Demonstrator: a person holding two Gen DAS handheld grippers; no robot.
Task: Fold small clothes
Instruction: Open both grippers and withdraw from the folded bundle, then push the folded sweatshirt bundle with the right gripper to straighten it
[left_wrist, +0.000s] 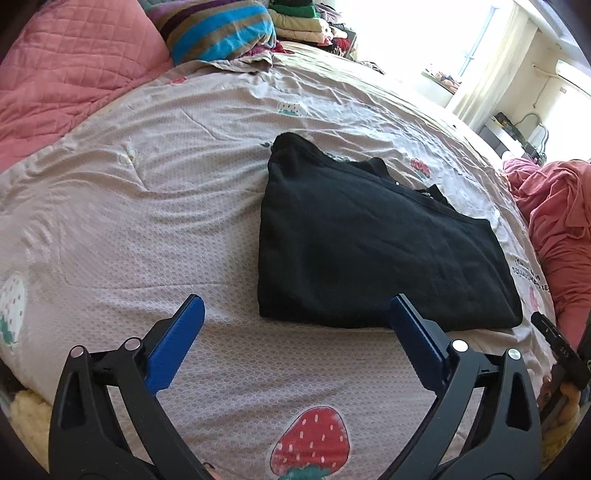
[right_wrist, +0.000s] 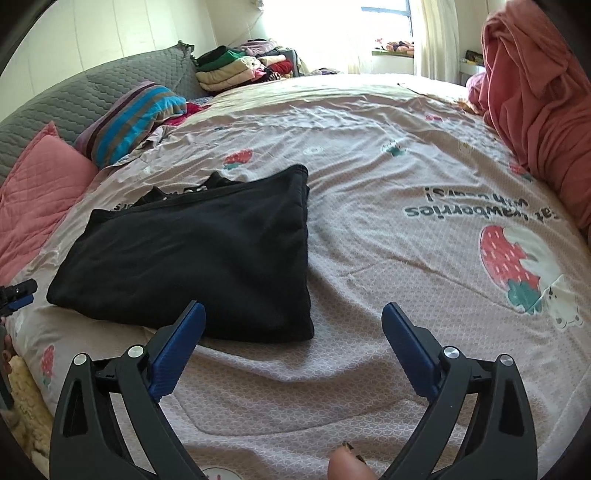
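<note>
A black garment (left_wrist: 373, 251) lies folded into a flat rectangle on the strawberry-print bedspread (left_wrist: 147, 206); it also shows in the right wrist view (right_wrist: 199, 254). My left gripper (left_wrist: 295, 314) is open and empty, just short of the garment's near left corner. My right gripper (right_wrist: 293, 317) is open and empty, just short of the garment's near right corner. The right gripper shows at the right edge of the left wrist view (left_wrist: 557, 343). The left gripper's tip shows at the left edge of the right wrist view (right_wrist: 16, 293).
Pink quilted pillows (left_wrist: 62, 74) and a striped pillow (right_wrist: 133, 118) lie at the bed's left side. A pile of pink-red cloth (right_wrist: 539, 110) lies on the right. Stacked clothes (right_wrist: 236, 70) sit at the far end by the window.
</note>
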